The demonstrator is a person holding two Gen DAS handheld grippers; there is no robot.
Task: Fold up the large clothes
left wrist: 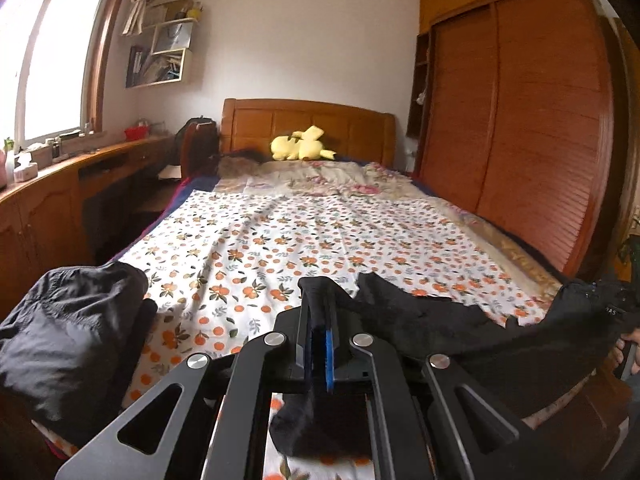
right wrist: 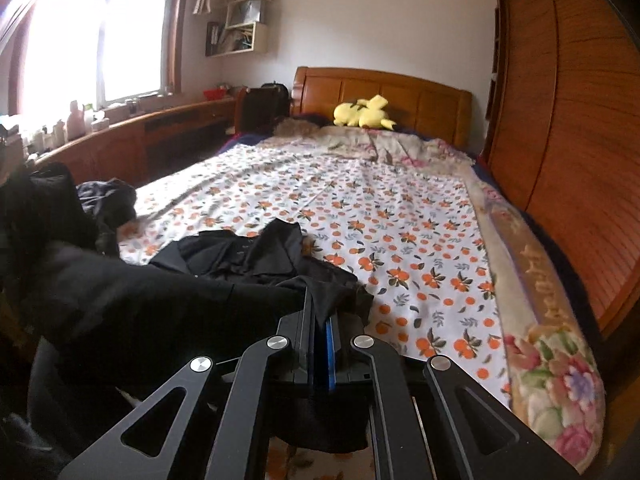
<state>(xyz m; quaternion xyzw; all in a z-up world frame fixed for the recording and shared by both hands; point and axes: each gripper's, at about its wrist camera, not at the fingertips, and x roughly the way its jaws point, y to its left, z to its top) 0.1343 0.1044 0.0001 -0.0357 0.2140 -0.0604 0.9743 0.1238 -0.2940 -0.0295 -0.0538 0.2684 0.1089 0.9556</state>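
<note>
Fingers of both the left gripper [left wrist: 319, 292] and right gripper [right wrist: 320, 300] pinch 1 black garment [left wrist: 440, 320]; another dark bundle [left wrist: 72, 332] lies left on the orange-print sheet [left wrist: 280, 232].

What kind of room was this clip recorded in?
A home bedroom, almost certainly: a bed with a wooden headboard and orange-print sheet, a yellow plush toy by the pillows, and a louvered wooden wardrobe alongside.
</note>
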